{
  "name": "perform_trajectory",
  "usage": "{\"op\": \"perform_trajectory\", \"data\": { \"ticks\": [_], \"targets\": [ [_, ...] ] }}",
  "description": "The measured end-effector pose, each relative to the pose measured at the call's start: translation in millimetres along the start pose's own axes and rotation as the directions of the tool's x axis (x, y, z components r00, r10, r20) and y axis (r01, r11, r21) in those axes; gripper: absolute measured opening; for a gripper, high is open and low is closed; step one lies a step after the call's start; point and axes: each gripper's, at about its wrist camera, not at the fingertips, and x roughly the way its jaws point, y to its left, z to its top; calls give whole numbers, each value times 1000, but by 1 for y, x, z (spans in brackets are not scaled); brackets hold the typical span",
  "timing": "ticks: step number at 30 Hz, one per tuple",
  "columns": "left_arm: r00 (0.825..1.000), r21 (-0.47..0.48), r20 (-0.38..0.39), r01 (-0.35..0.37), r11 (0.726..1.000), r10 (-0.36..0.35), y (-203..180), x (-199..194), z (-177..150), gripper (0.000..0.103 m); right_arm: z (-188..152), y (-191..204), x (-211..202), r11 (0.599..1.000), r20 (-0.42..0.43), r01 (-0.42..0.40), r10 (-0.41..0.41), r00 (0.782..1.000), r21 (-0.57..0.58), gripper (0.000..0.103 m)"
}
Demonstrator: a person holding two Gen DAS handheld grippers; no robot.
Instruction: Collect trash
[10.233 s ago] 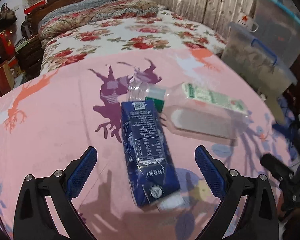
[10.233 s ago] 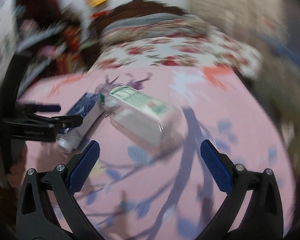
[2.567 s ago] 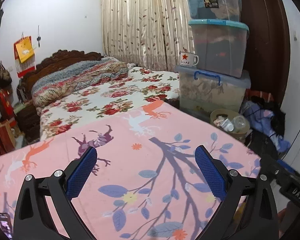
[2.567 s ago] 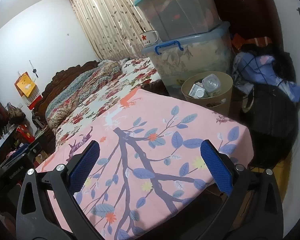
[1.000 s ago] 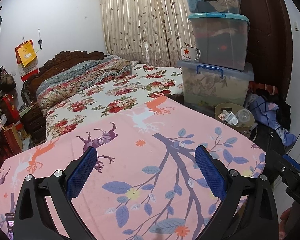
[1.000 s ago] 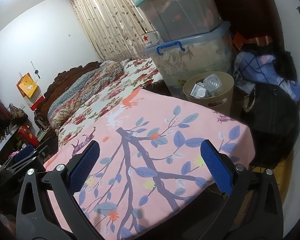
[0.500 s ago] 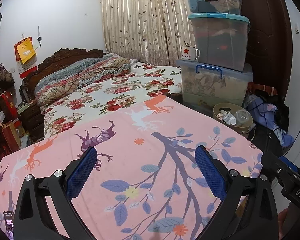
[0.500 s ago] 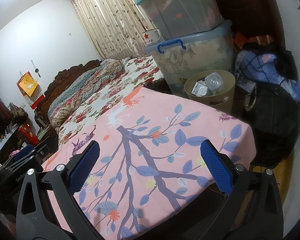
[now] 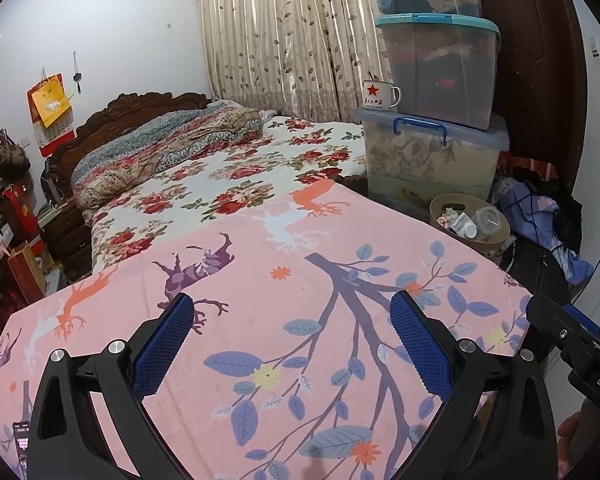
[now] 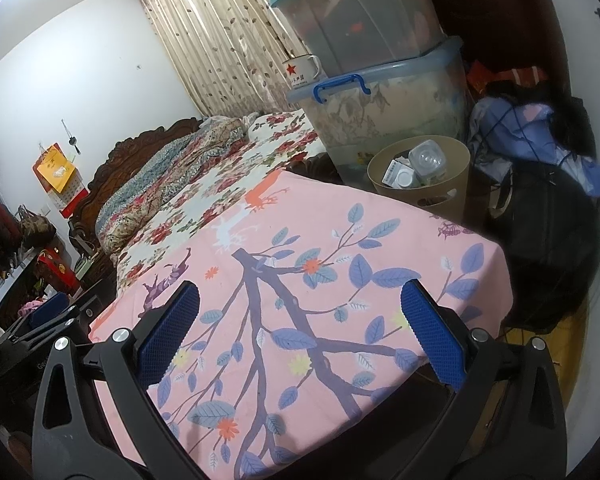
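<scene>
A tan waste bin (image 10: 446, 184) stands on the floor past the table's far right corner, also seen in the left wrist view as the bin (image 9: 488, 242). Inside lie a clear plastic bottle (image 10: 426, 160) and a white carton (image 10: 398, 174); the bottle (image 9: 488, 220) shows in the left view too. My left gripper (image 9: 290, 314) hangs open over the pink patterned tablecloth (image 9: 300, 320) with nothing between its blue pads. My right gripper (image 10: 300, 300) is open and empty as well, above the cloth (image 10: 300, 280) near its right edge.
Stacked clear storage boxes (image 9: 432, 160) with a white star mug (image 9: 380, 94) stand behind the bin. Clothes and a dark bag (image 10: 548, 216) are piled on the floor at the right. A bed with floral covers (image 9: 220, 172) lies beyond the table. The right gripper's body (image 9: 576, 352) pokes in at the left view's right edge.
The bottle and blue carton that lay on the cloth ten seconds ago are gone from it. Over the last second both grippers only drifted slightly and stayed open.
</scene>
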Motion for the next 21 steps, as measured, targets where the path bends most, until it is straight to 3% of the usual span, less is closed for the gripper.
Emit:
{"op": "perform_trajectory", "data": {
  "ticks": [21],
  "targets": [
    [999, -9, -43, 24, 1000, -25, -1, 8, -4, 95, -7, -3, 2, 1000, 0, 3, -3, 1000, 3, 100]
  ]
}}
